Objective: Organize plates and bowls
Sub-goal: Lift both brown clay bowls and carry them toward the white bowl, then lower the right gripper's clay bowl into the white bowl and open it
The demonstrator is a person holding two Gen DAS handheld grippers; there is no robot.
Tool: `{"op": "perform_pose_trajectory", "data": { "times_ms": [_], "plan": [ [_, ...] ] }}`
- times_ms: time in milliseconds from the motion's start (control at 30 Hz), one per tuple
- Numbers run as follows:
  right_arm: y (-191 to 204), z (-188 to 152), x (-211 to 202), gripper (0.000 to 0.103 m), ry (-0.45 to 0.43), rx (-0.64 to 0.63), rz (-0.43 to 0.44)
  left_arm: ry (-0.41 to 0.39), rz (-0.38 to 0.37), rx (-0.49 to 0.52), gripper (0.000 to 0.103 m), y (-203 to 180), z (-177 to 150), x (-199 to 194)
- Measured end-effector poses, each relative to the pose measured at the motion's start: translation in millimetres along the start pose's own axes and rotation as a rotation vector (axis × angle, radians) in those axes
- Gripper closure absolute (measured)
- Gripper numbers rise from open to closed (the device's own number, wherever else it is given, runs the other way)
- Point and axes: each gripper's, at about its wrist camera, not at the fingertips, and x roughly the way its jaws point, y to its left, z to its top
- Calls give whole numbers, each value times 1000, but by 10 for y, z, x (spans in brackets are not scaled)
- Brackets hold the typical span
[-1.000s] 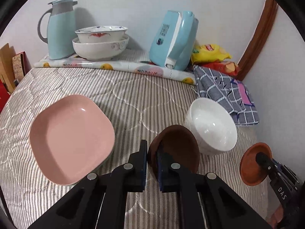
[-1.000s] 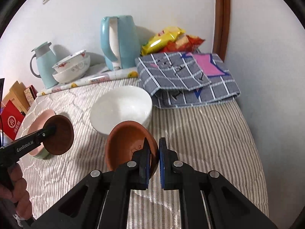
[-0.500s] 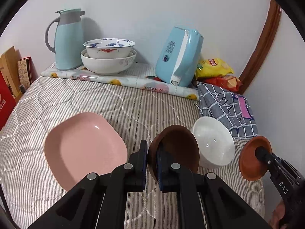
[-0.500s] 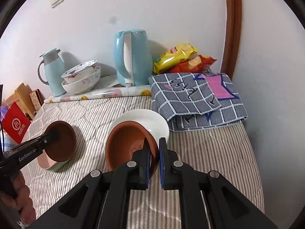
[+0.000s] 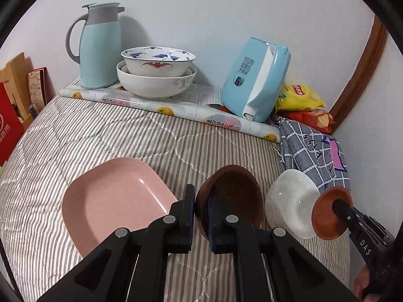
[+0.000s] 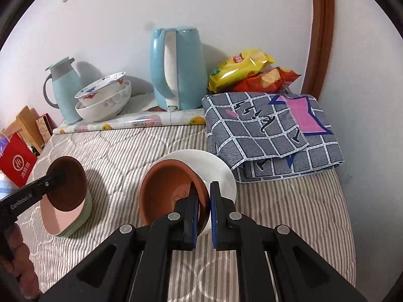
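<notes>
My left gripper [image 5: 200, 210] is shut on the rim of a dark brown bowl [image 5: 233, 196] and holds it in the air beside a pink square plate [image 5: 110, 201]. In the right wrist view that bowl [image 6: 68, 185] hangs over the stacked pink and green plates [image 6: 68, 220]. My right gripper [image 6: 203, 210] is shut on the rim of a terracotta bowl [image 6: 168, 191], which sits over the white bowl [image 6: 221, 168]. In the left wrist view the terracotta bowl [image 5: 327, 214] is against the white bowl [image 5: 289, 201].
Two nested patterned bowls [image 5: 156, 75], a pale blue flask [image 5: 98, 47] and a blue kettle [image 5: 254, 80] stand by the back wall. A folded checked cloth [image 6: 267, 136] and snack bags [image 6: 249, 73] lie at the right. Red boxes [image 6: 16, 163] stand at the left edge.
Both grippers have risen and pulled back with their bowls. The terracotta bowl has moved over the white bowl, and the brown bowl now hangs over the pink plate.
</notes>
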Motion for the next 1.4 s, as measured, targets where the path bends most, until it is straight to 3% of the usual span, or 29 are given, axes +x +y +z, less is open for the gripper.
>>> {"op": "perform_pose_trajectory", "data": {
  "times_ms": [733, 1400],
  "plan": [
    [60, 31, 798, 95, 144, -30, -9, 31, -6, -19, 94, 58, 207, 394],
    [67, 44, 1001, 94, 200, -55, -35, 64, -41, -30, 94, 40, 139, 499]
  ]
}}
